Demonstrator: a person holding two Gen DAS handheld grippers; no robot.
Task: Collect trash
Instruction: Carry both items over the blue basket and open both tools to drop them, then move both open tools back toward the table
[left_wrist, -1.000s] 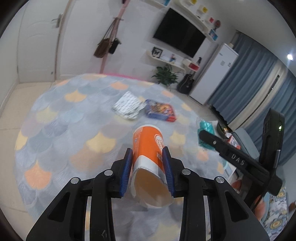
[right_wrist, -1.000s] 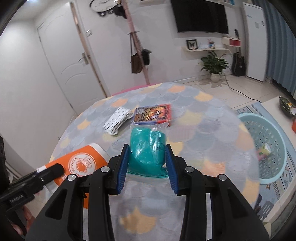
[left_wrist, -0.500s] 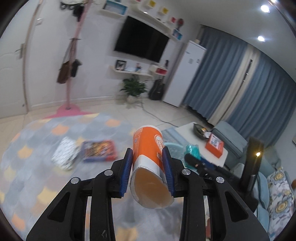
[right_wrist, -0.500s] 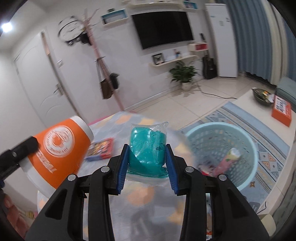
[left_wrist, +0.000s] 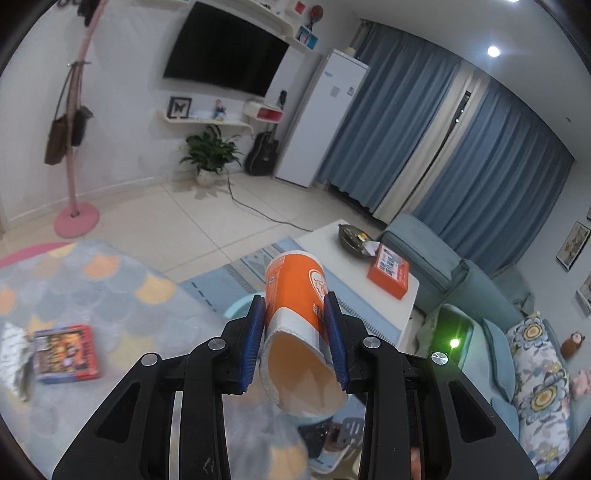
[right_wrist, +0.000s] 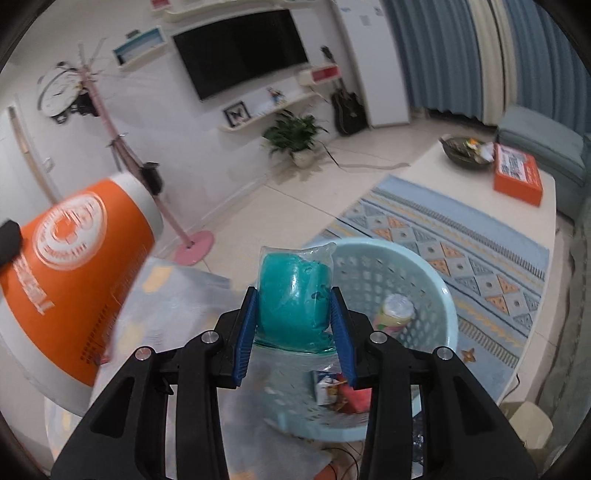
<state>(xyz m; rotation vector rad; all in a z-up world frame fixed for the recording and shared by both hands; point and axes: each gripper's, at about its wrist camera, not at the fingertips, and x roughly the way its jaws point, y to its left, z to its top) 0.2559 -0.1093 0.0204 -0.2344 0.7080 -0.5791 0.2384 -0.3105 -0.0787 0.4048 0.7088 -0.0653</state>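
My left gripper is shut on an orange and white paper cup, held on its side in the air past the table edge. The cup also shows at the left of the right wrist view. My right gripper is shut on a clear bag of teal material, held above the near rim of a light blue plastic basket on the floor. The basket holds a pale cup and some wrappers.
A colourful snack pack and a silver wrapper lie on the scallop-patterned table at the left. A white coffee table with an orange box, a patterned rug and a sofa stand to the right.
Both grippers have swung right, away from the table, with their loads still held. The basket has come closer and lies right under the teal bag.
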